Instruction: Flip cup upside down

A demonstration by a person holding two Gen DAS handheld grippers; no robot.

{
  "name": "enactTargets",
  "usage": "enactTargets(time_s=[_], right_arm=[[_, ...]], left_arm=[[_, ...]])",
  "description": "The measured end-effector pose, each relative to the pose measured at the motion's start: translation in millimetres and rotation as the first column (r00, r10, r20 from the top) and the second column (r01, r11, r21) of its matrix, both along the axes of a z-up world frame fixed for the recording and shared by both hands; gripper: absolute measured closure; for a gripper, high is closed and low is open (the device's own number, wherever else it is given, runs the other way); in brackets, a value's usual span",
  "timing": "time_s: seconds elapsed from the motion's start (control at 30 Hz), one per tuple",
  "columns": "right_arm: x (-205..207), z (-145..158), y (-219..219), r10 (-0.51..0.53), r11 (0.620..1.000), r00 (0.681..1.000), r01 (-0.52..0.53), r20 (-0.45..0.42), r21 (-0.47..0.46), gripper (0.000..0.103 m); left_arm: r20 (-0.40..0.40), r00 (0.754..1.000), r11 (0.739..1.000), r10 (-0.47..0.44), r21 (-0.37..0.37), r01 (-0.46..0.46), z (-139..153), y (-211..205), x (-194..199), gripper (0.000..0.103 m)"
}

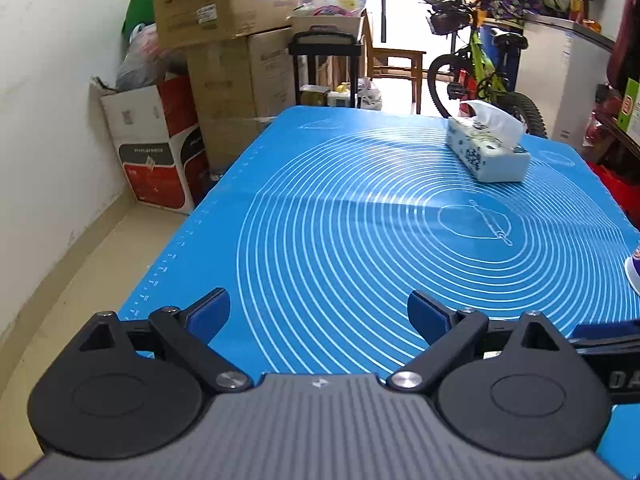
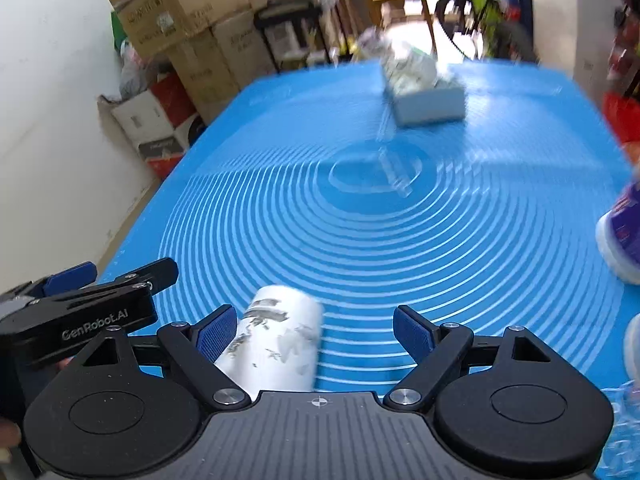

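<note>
A white cup (image 2: 276, 340) with grey print stands on the blue mat (image 2: 360, 240) between my right gripper's fingers, close to the left pad (image 2: 218, 334). Its closed flat end faces up. My right gripper (image 2: 316, 332) is open, the jaws wide apart and not clamped on the cup. The view is motion-blurred. My left gripper (image 1: 319, 316) is open and empty, low over the near left part of the mat (image 1: 320, 220). It also shows at the left edge of the right wrist view (image 2: 72, 304). The cup is out of the left wrist view.
A white tissue box (image 1: 488, 148) stands at the far right of the mat, also in the right wrist view (image 2: 424, 88). A purple-and-white object (image 2: 620, 232) lies at the right edge. Cardboard boxes (image 1: 224, 40) and a bicycle (image 1: 480, 64) stand beyond the table.
</note>
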State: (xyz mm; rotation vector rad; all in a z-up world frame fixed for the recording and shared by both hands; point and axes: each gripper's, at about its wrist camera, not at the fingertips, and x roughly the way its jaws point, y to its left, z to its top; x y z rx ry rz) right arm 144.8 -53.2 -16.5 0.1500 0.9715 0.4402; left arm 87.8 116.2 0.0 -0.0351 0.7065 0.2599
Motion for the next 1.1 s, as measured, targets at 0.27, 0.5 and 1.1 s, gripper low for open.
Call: enactTargets(time_s=[0.27,0.5,1.1], right_arm=[[25,-24,20,0.017,1.0,0.99,-0.014,-0.137,0.022,0.019],[32,-34,26,0.066,0.994,0.978,-0.049,-0.196,0.093,0.04],[-28,-18,-1,-0.059,0.979,0.847,0.154,0.529,-0.137,0.041]], left_arm=[[-0.002,1.0,1.0,0.027,0.01,-0.027,-10,13,4,0.008],[-0.005,0.999,0.999,0.043,-0.002,-0.043,-12,20,4,0.008],[0.03,1.0,1.0,-0.002,-0.025,0.003,-5,2,-7,0.008]])
